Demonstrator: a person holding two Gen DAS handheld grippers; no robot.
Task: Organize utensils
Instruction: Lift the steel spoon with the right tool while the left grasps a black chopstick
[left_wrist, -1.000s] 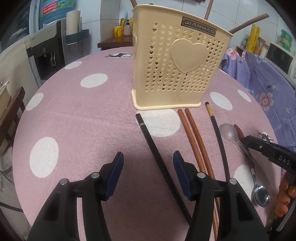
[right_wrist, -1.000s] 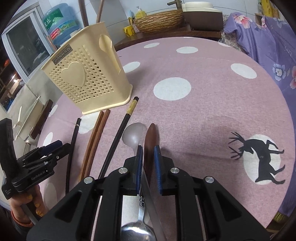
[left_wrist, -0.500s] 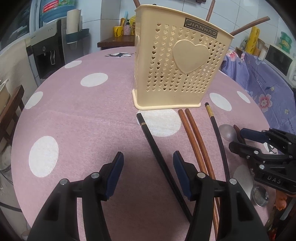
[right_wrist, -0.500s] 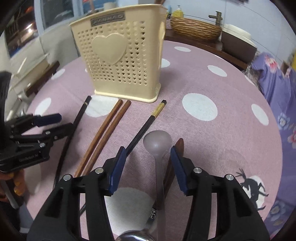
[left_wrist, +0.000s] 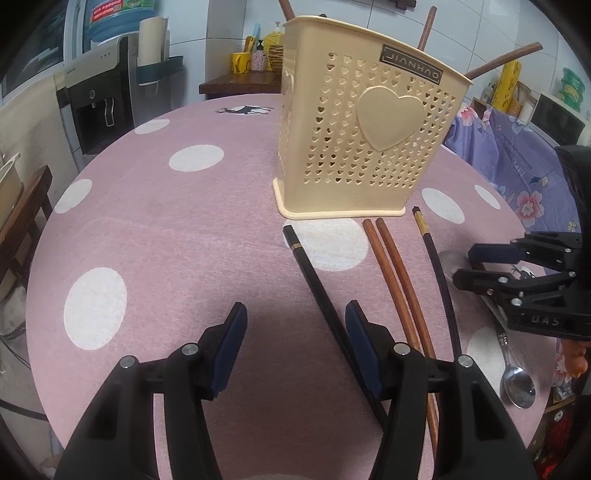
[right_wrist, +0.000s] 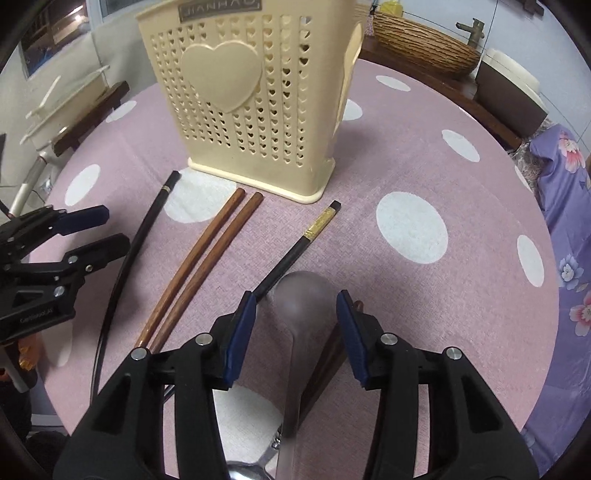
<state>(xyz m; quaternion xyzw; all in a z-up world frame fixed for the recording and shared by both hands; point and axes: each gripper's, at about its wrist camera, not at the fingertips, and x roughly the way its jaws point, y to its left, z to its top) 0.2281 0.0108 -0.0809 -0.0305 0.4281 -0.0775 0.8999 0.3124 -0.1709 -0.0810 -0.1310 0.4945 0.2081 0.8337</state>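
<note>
Right wrist view: round counter (right_wrist: 424, 177) under a pink cloth with white polka dots. On it stands a cream plastic utensil holder (right_wrist: 255, 110), upright, heart-shaped perforations, raised heart on the face, dark brand plate near the rim; wooden handles stick out of its top in the left wrist view. In front of the holder's base, lying flat, fanned out: a black chopstick (right_wrist: 144, 236) with a thin gold ring, a pair of reddish-brown wooden chopsticks (right_wrist: 207, 262) side by side and touching, a second black chopstick (right_wrist: 303, 240) with a gold patterned band. Nearer the camera, a translucent grey plastic spoon (right_wrist: 301, 306), bowl toward the holder, with a dark wooden utensil (right_wrist: 332, 354) just beside it, type unclear. A metal spoon (left_wrist: 517, 384) lies near the counter edge.

Right hand-held gripper (right_wrist: 295, 317): jaws have just been opening, now released, straddling the plastic spoon's bowl, pads off it. Left hand-held gripper (left_wrist: 295, 332): released, nothing gripped, first black chopstick running past its right finger.
</note>
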